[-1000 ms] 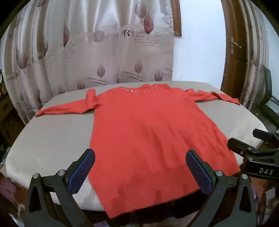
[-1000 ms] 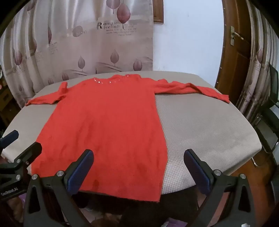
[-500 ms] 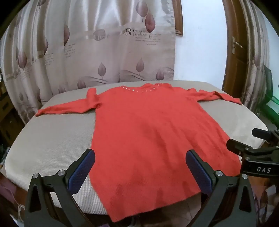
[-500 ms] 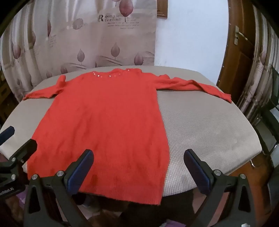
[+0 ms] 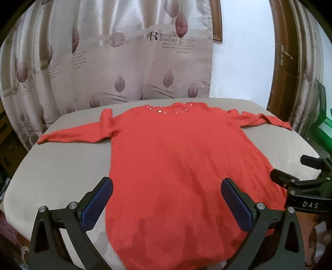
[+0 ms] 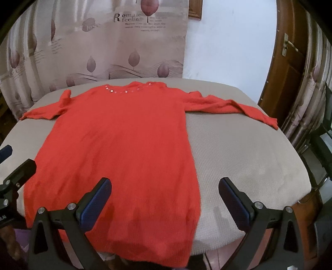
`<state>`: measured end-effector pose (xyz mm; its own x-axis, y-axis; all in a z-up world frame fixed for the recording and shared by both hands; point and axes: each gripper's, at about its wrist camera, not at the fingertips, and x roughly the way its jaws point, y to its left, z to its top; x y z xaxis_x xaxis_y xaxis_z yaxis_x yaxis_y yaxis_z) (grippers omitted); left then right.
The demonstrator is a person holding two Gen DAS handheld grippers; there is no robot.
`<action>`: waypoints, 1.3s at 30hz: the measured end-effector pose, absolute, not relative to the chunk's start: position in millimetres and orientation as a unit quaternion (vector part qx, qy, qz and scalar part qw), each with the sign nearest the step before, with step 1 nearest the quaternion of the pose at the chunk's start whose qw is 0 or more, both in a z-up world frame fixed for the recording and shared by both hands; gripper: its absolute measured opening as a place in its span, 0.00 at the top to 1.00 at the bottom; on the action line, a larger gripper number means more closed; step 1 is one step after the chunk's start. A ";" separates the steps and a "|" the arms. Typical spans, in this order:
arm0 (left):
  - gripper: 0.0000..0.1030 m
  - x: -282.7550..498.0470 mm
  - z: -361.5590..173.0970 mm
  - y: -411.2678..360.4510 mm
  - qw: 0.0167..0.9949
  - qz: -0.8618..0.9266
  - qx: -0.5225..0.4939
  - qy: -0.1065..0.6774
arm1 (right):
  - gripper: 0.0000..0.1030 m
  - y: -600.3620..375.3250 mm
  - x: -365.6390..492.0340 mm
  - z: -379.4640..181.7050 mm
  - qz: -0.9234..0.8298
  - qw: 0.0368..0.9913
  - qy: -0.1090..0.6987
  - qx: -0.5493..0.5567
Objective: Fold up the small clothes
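My left gripper (image 5: 167,197) and right gripper (image 6: 165,197) both stand wide apart, holding nothing, and have edged forward over the near table (image 6: 249,157) edge. The red sweater (image 5: 186,166) lies flat, sleeves outspread, hem apparently overhanging that edge. Folding has not begun; a hem grasp seems next.

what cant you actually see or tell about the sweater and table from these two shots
- Sweater hem: in the left wrist view it drops over the table edge behind the open left claw.
- Same hem in the right wrist view: partly behind the open right claw, and in shadow.
- Curtain print: small text blurred in both views.
- Table legs and floor: hidden under the tabletop.
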<state>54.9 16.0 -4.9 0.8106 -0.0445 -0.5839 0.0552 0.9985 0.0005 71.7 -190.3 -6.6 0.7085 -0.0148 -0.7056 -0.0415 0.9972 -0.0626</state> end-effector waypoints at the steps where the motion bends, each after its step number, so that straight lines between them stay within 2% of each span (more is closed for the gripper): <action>1: 0.00 58.9 -4.4 15.3 0.951 -0.028 0.009 0.307 | 0.01 -191.2 74.2 -6.3 0.007 0.924 0.382 -0.035; 19: 0.00 106.2 -9.4 6.0 0.948 -0.026 0.014 0.315 | 0.01 -200.5 121.3 -5.2 -0.002 0.921 0.387 -0.043; 39: 0.00 161.2 -41.4 7.6 0.939 -0.005 0.017 0.344 | 0.01 -210.0 170.5 -19.9 0.013 0.914 0.403 -0.041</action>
